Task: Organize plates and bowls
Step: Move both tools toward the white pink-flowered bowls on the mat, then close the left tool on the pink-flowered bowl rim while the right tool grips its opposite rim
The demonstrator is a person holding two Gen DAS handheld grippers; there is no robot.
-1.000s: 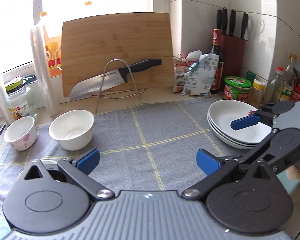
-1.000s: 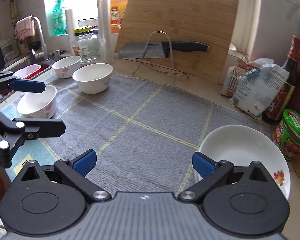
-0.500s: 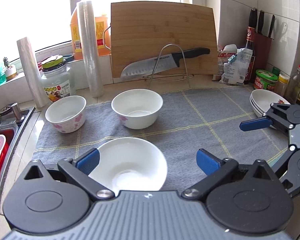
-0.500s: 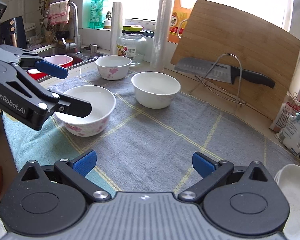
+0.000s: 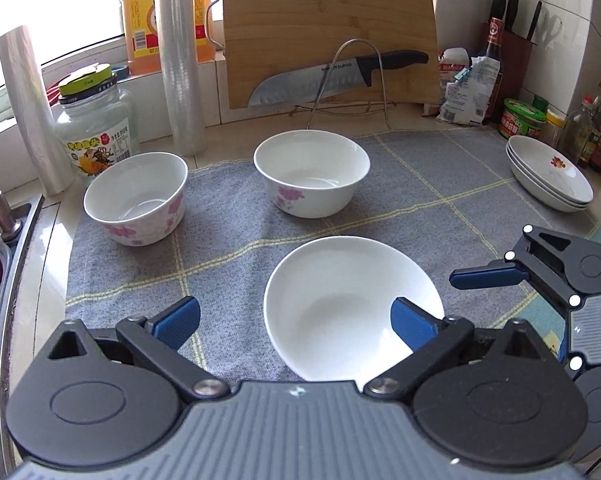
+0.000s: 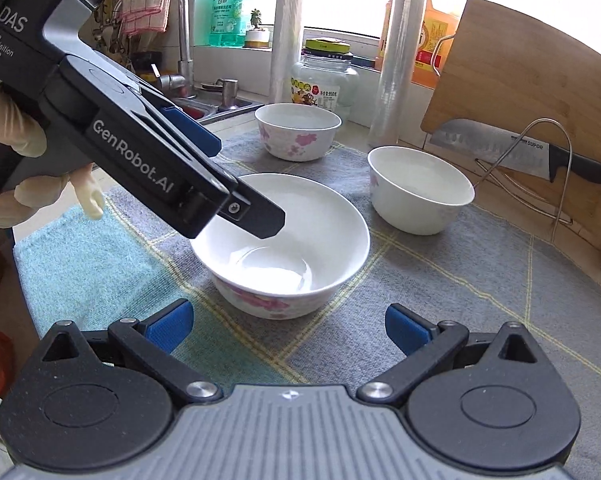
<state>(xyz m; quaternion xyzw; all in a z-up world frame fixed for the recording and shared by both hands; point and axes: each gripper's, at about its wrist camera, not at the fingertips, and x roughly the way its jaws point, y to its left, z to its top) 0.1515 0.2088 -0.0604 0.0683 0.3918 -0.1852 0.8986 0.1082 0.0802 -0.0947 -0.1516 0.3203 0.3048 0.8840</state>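
Left wrist view takes in a grey dish cloth with yellow grid lines [image 5: 400, 184] spread over the counter, with a tall bamboo cutting board [image 5: 328, 28] leaning against the far wall and a black-handled kitchen knife [image 5: 336, 76] resting on a wire stand in front of it. At the far right of the cloth sits a stack of shallow white plates [image 5: 550, 174]. Three white bowls with pink flower prints stand apart on the cloth: the nearest bowl [image 5: 352, 306] in the near middle, a second bowl [image 5: 311, 178] beyond it, and a third bowl [image 5: 135, 198] at the far left, near a glass jar with a green lid [image 5: 94, 128]. The left gripper [image 5: 296, 322] is spread wide, its right blue pad over the nearest bowl's rim. The right gripper [image 6: 286, 328] is also spread wide, holding nothing, just short of that bowl [image 6: 280, 244].
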